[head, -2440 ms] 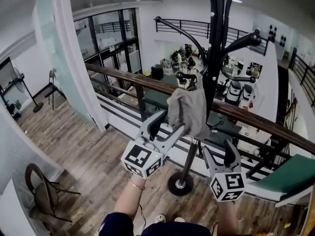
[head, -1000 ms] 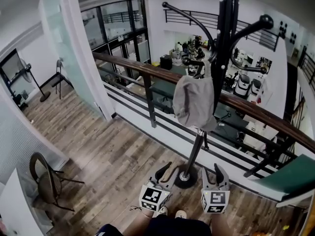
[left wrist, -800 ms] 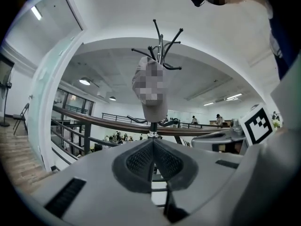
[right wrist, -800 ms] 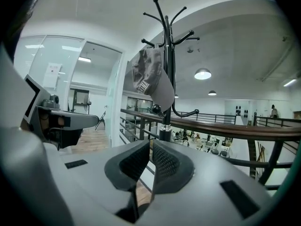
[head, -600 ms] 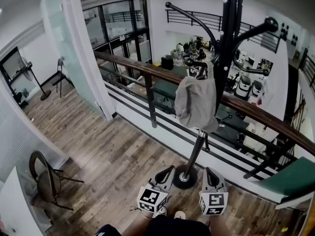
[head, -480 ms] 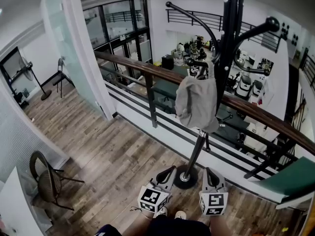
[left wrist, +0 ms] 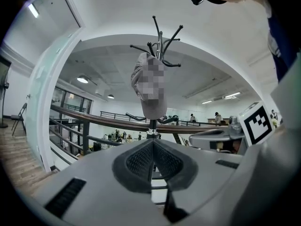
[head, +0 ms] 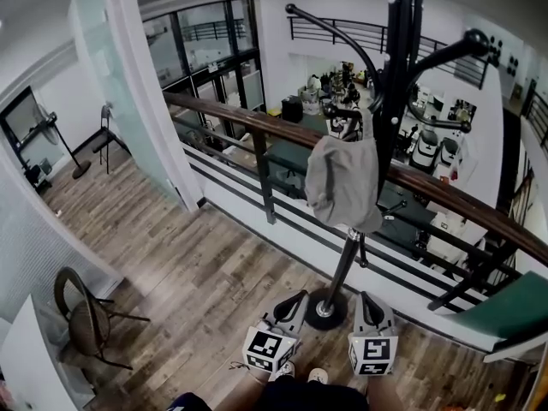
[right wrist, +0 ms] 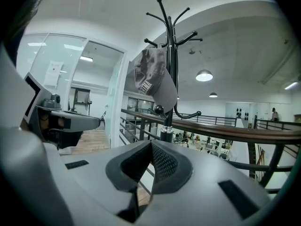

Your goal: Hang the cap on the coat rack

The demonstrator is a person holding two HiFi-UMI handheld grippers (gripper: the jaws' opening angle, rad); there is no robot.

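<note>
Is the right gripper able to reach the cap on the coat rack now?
Probably yes. Nothing stands between the right gripper and the cap on the coat rack; the gripper is low, apart from it, with jaws shut, so it must rise and open.

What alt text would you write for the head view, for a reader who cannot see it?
A grey cap hangs on a black coat rack that stands beside a wood-topped railing on a plank floor. Below it, the left hand-held gripper and the right hand-held gripper are both shut and empty, held low and apart from the cap.
</note>
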